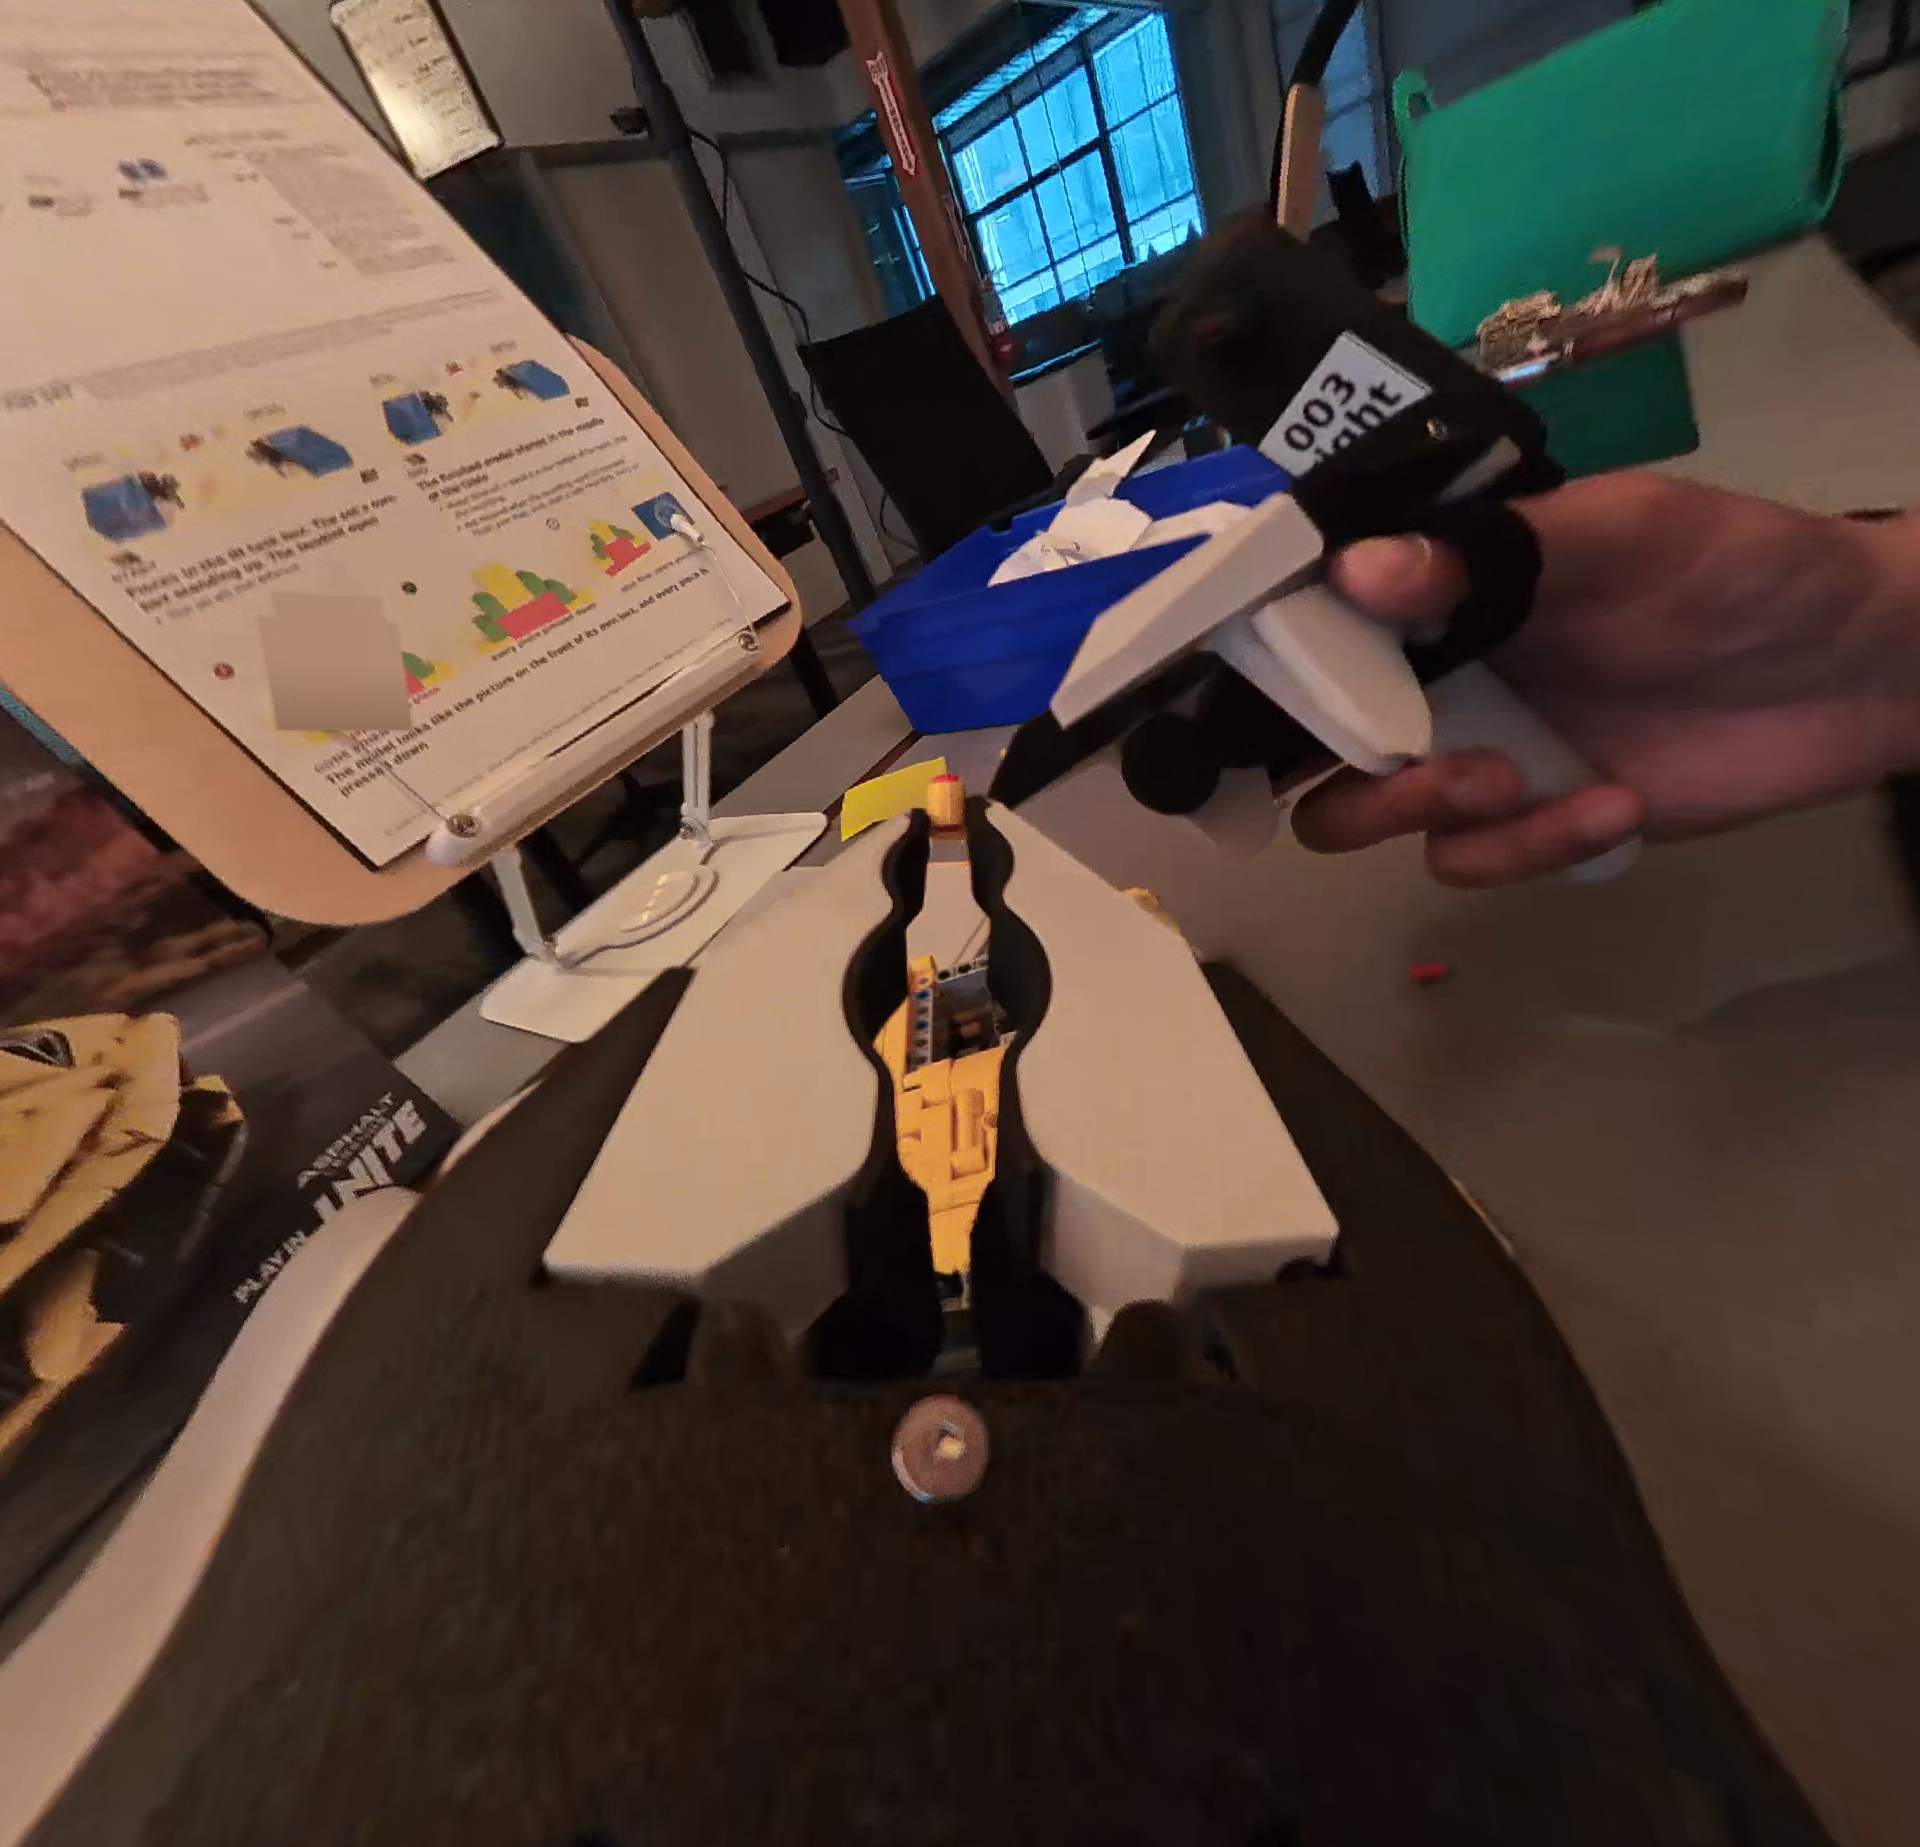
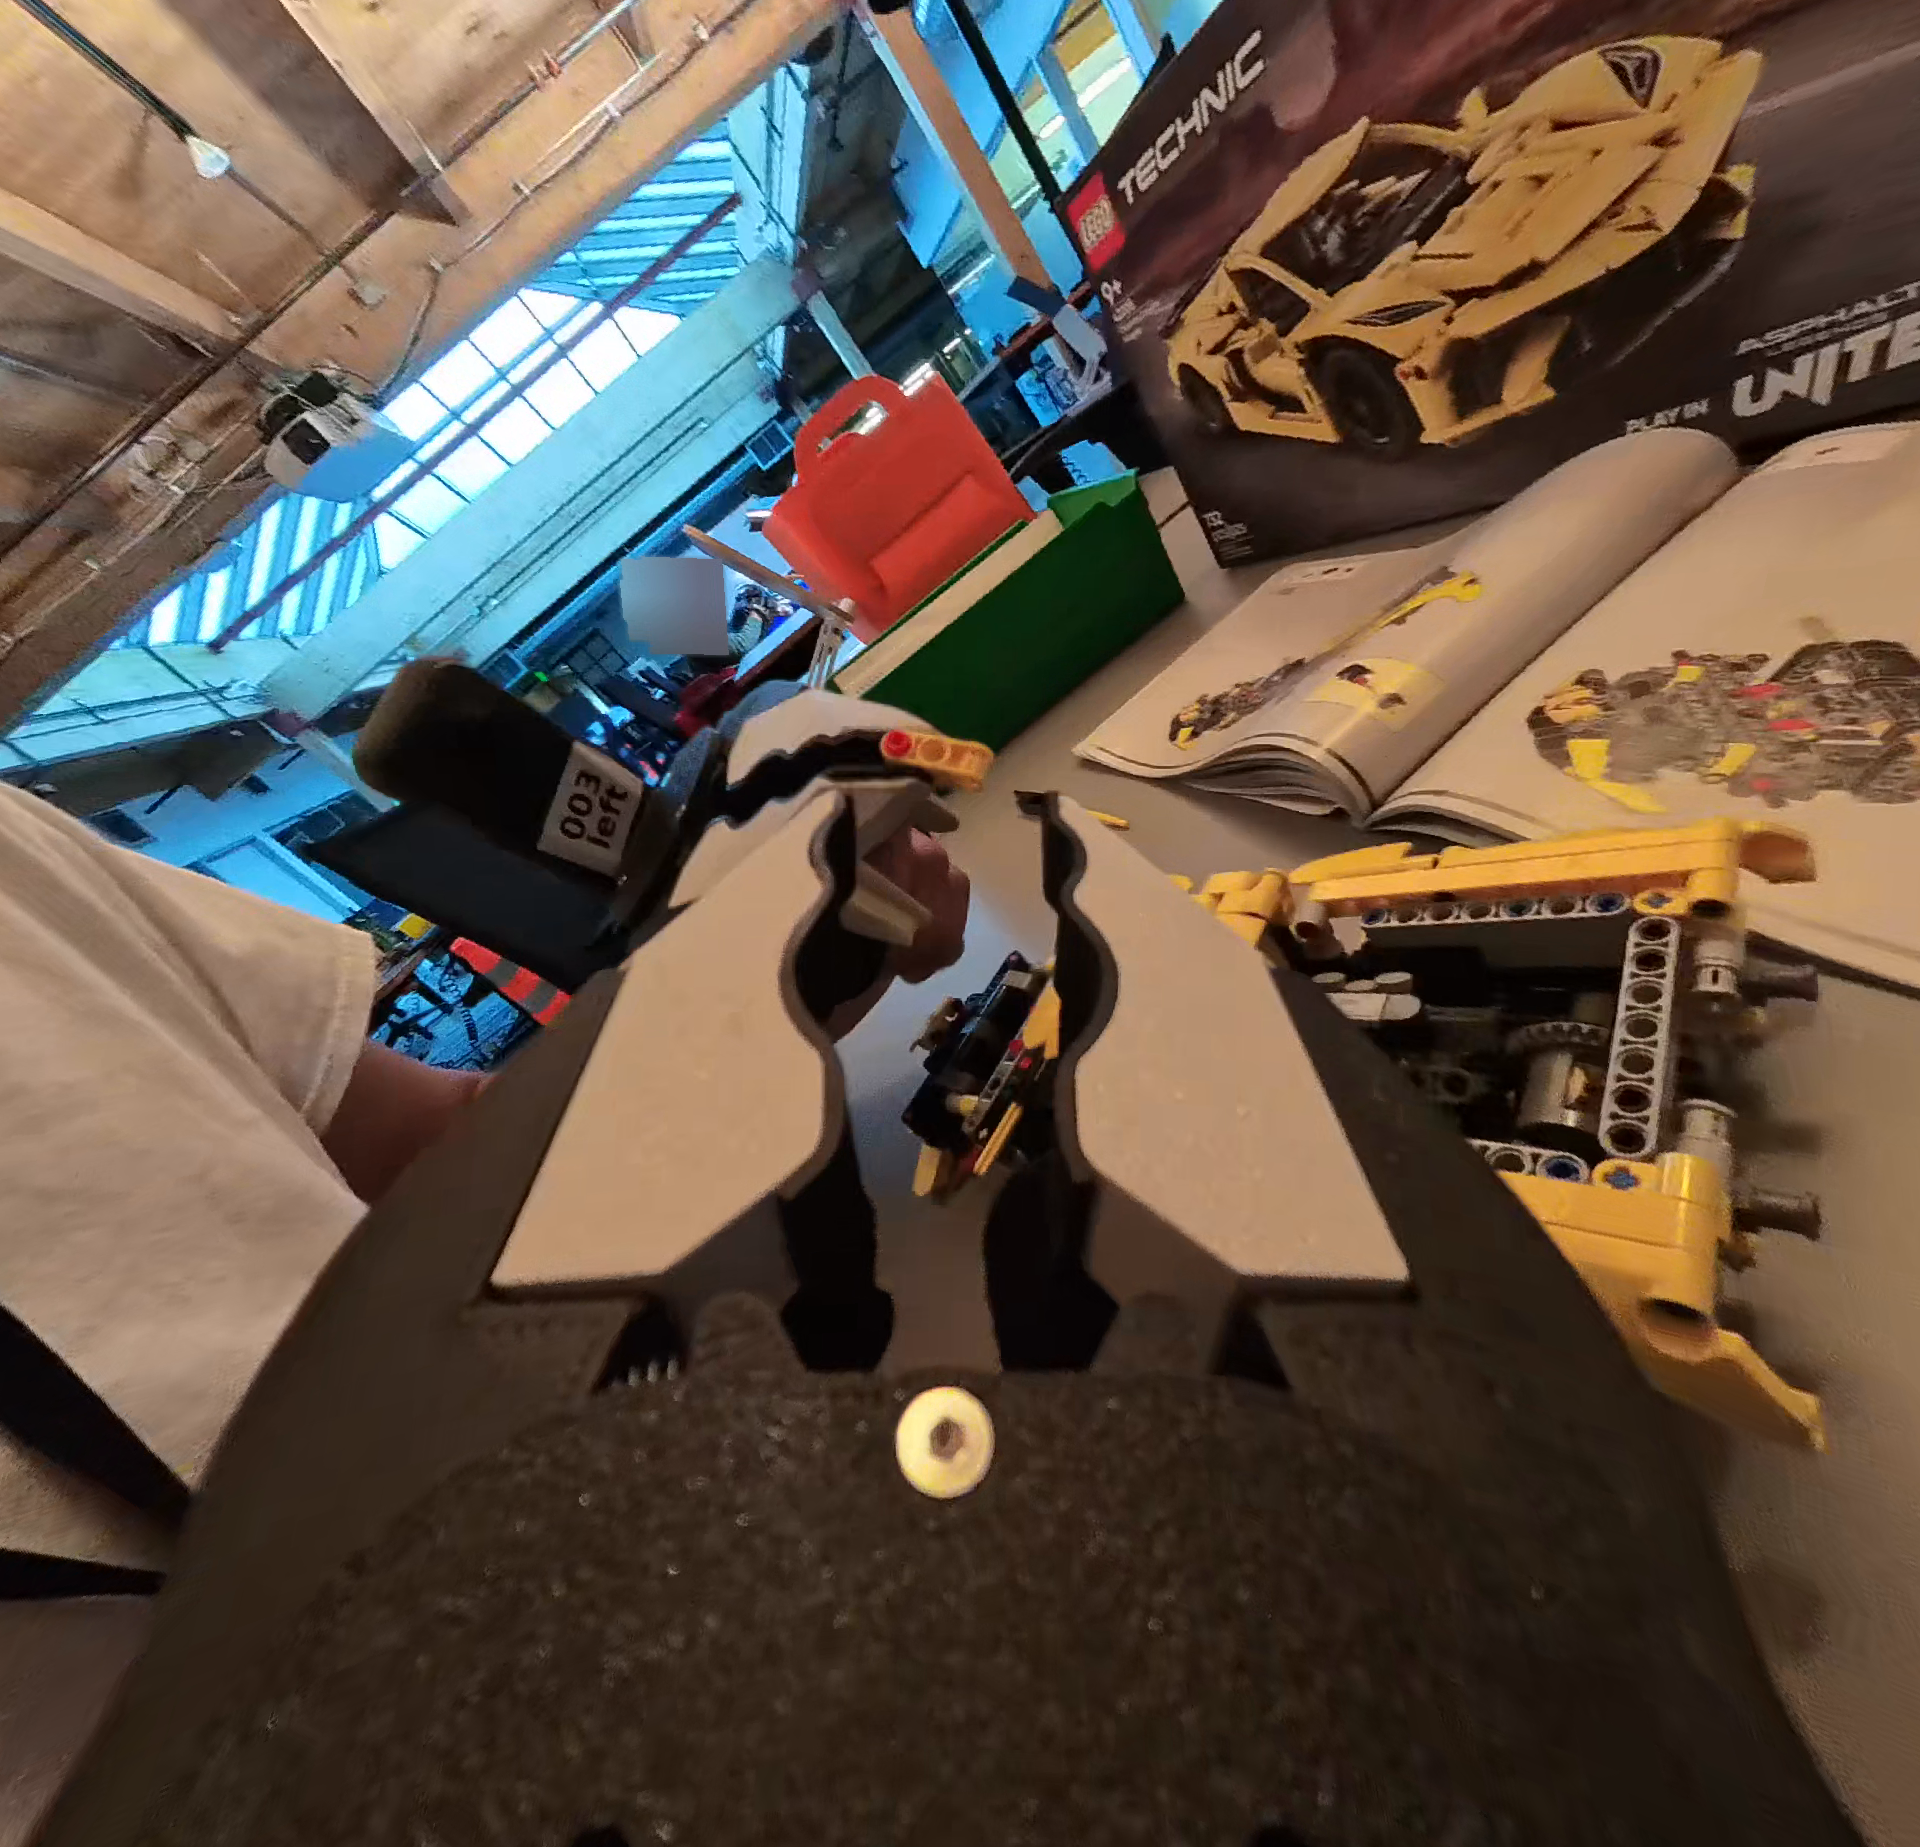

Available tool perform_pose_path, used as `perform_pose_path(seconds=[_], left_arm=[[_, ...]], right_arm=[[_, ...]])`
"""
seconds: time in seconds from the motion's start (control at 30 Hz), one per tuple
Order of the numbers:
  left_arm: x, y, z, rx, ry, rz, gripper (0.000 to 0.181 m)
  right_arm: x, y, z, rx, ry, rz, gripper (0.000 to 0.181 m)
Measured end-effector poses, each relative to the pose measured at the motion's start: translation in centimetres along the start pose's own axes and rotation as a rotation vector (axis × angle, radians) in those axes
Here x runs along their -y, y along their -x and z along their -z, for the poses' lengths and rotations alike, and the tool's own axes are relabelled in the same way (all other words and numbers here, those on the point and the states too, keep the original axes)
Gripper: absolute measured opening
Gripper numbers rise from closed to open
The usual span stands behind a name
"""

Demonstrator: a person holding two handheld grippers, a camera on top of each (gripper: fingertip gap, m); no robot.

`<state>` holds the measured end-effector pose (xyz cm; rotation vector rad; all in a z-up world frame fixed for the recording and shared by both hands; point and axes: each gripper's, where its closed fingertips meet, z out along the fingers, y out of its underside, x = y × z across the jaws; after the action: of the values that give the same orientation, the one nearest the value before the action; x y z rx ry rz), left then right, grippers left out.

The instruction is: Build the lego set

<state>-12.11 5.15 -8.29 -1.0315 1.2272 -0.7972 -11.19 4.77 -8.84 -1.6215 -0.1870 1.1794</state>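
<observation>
The left gripper [image 1: 948,831] pinches a yellow beam [image 2: 935,755]; the right gripper [image 2: 987,810], jaws apart, should align squarely toward twelve o'clock before seating.

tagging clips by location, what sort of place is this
Probably a workshop or lab in an industrial loft: exposed timber ceiling beams, large gridded factory windows, and a grey worktable with parts bins.

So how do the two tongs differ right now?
The left tongs are shut on a small yellow lego piece with a red end; the right tongs stand open and hold nothing. The left tongs are raised off the table; the right tongs point down toward the half-built yellow car. Both have grey fingers and a hand gripping them.
</observation>
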Motion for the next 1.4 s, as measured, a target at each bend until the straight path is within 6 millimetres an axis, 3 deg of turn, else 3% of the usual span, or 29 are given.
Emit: perform_pose_path(seconds=[0.23,0.47,0.7,0.87,1.13,1.23,1.4], left_arm=[[-0.1,-1.9,-0.6,0.002,0.032,-0.183,0.007],[-0.3,-2.4,-0.7,0.041,0.058,-0.324,0.007],[0.0,-2.7,-0.6,0.048,0.051,-0.364,0.007],[0.1,-2.7,-0.6,0.05,0.042,-0.368,0.007],[0.3,-3.1,-0.6,0.043,0.037,-0.387,0.007],[0.0,-3.5,-0.8,0.036,0.06,-0.407,0.007],[-0.7,-3.6,-1.0,0.041,0.121,-0.412,0.007]], right_arm=[[-1.2,0.6,-0.3,0.007,0.055,0.072,0.039],[-1.2,0.8,-0.1,0.012,0.044,0.062,0.03],[-1.1,1.3,0.1,0.058,0.032,0.022,0.033],[-0.7,1.5,0.4,0.024,0.015,0.111,0.032],[-0.5,1.7,0.8,0.105,-0.004,-0.009,0.026],[-1.1,1.8,0.5,0.088,0.03,0.045,0.034],[-1.6,0.7,0.5,-0.053,0.075,0.207,0.026]])
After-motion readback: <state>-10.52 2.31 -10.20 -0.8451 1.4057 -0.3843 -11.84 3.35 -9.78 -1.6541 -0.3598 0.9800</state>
